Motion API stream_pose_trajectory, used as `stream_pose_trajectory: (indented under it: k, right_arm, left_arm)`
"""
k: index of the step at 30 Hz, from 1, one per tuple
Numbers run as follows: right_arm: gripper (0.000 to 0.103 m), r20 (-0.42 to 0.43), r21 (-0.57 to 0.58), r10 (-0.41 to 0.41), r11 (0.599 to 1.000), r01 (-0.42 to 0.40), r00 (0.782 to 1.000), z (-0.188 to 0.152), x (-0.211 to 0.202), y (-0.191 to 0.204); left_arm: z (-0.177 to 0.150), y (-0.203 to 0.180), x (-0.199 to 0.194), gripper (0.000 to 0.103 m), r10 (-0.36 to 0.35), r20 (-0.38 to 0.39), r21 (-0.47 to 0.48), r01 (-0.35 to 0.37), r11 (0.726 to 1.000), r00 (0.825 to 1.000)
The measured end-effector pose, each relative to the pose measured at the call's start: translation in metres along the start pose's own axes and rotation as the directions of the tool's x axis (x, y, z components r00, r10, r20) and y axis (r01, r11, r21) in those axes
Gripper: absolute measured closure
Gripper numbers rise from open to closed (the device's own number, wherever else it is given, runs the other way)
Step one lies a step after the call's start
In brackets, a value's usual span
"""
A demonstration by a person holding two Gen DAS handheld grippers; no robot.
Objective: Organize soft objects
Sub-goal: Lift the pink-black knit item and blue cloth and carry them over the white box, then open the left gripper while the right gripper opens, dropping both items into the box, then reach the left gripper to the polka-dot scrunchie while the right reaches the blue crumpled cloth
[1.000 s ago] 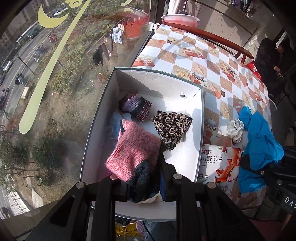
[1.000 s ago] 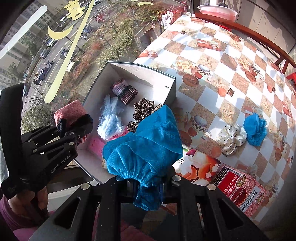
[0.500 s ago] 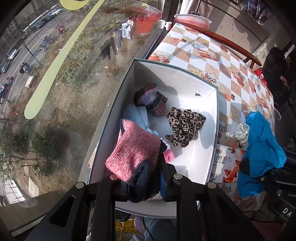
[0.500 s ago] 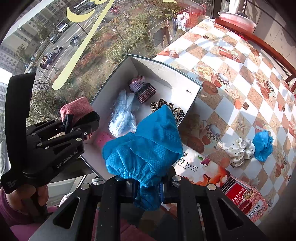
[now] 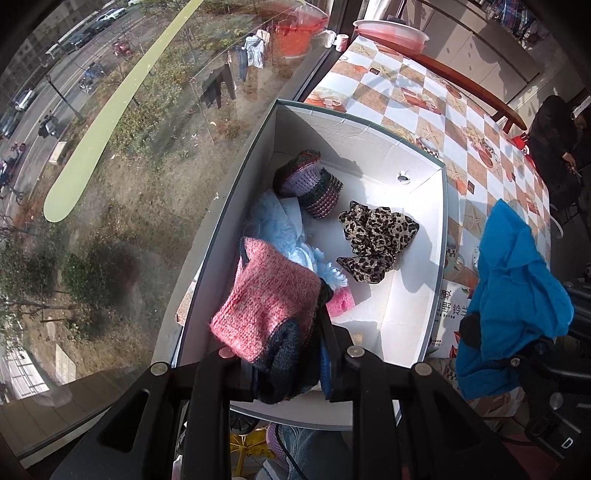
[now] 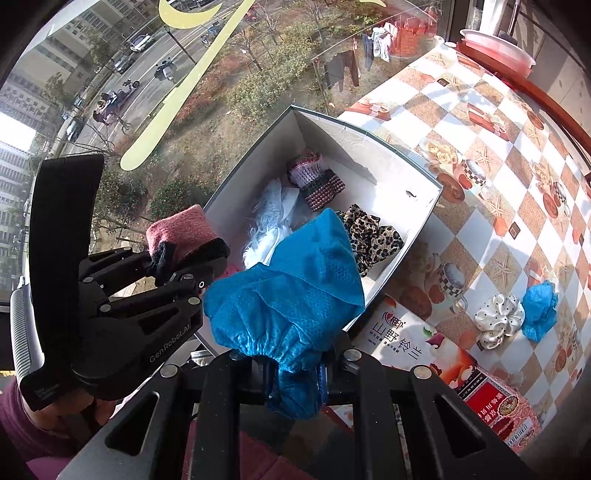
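My left gripper [image 5: 286, 373] is shut on a pink and dark knit sock [image 5: 266, 301] and hangs over the near left part of the white box [image 5: 417, 302]. My right gripper [image 6: 295, 373] is shut on a blue crinkled shoe cover [image 6: 291, 295], above the box's near right rim. Inside the box lie a leopard scrunchie [image 5: 376, 236], a purple knit piece [image 5: 310, 184], a pale blue fluffy item [image 5: 280, 229] and a small pink item [image 5: 341, 302]. On the table [image 6: 491, 206] rest a white dotted scrunchie [image 6: 496, 319] and a second blue shoe cover [image 6: 539, 308].
The box stands at the table's edge against a large window [image 5: 110, 184]. Printed cartons [image 6: 424, 350] lie just right of the box. A pink basin [image 5: 391, 29] sits at the far end. A person in dark clothes [image 5: 557, 147] sits at the far right.
Both grippers have drifted sideways over the box with their loads still held. The box sits more to the right in the left wrist view. Nothing was let go.
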State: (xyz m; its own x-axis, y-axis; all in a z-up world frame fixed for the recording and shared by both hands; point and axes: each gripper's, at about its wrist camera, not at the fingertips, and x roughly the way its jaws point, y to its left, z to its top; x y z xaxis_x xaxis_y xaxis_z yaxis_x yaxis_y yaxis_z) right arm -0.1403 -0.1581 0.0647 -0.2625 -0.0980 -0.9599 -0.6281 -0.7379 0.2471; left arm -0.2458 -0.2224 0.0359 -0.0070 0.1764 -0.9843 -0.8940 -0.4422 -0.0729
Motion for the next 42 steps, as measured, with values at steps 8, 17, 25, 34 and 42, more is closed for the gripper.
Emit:
stream_pose_trajectory:
  k: [8,17,25,34,42]
  right_arm:
    - [0.086,-0.011,0.007,0.008,1.0,-0.008,1.0,-0.001,0.003,-0.002]
    - [0.086,-0.01,0.02,0.016,1.0,-0.016,1.0,0.003,0.006,-0.002]
    - [0.086,-0.007,0.02,0.022,1.0,-0.021,1.0,0.006,0.008,-0.002]
    - [0.043,0.022,0.046,0.025,0.999,-0.026,0.999,0.013,0.003,-0.007]
    - [0.001,0.01,0.14,0.02,0.99,-0.021,1.0,0.007,-0.003,-0.032]
  left_arm:
    - [0.001,-0.001,0.003,0.077,-0.001,-0.012,0.002,0.001,1.0,1.0]
    - [0.0,-0.004,0.009,0.077,0.01,-0.036,0.013,-0.01,1.0,0.999]
    - [0.0,-0.006,0.011,0.075,0.006,-0.046,0.012,-0.006,1.0,0.999]
    - [0.001,-0.01,0.009,0.021,0.014,-0.03,0.021,-0.013,1.0,0.999]
    - [0.004,-0.017,0.01,0.0,-0.113,-0.037,0.016,0.113,0.993,0.993]
